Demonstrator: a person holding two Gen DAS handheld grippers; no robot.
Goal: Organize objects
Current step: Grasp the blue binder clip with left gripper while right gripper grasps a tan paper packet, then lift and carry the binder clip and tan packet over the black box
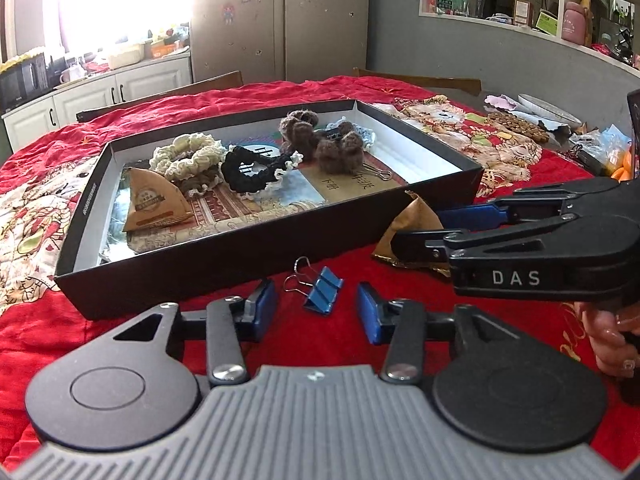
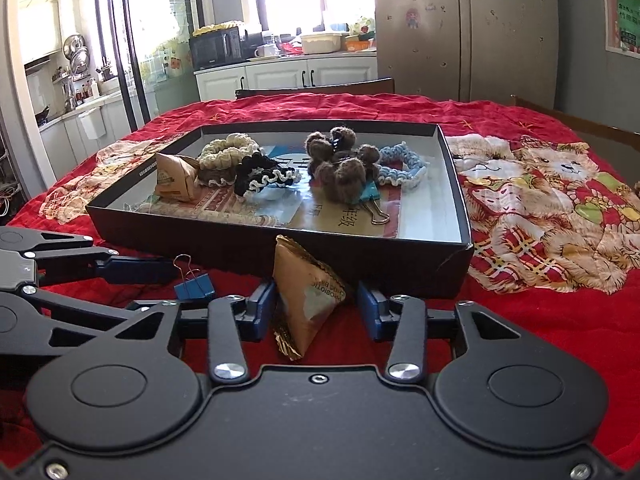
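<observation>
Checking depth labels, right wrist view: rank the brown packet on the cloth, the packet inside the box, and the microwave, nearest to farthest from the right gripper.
1. Brown packet on the cloth: between the right gripper fingers, in front of the box.
2. Packet in the box: the box's left end.
3. Microwave: on the far counter, left of centre.

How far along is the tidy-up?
Mostly done: scrunchies, one brown packet and a clip already lie in the black box. In hand: the left gripper straddles the blue binder clip and the right gripper the second packet, neither gripped yet. Left: grasp both and box them.
</observation>
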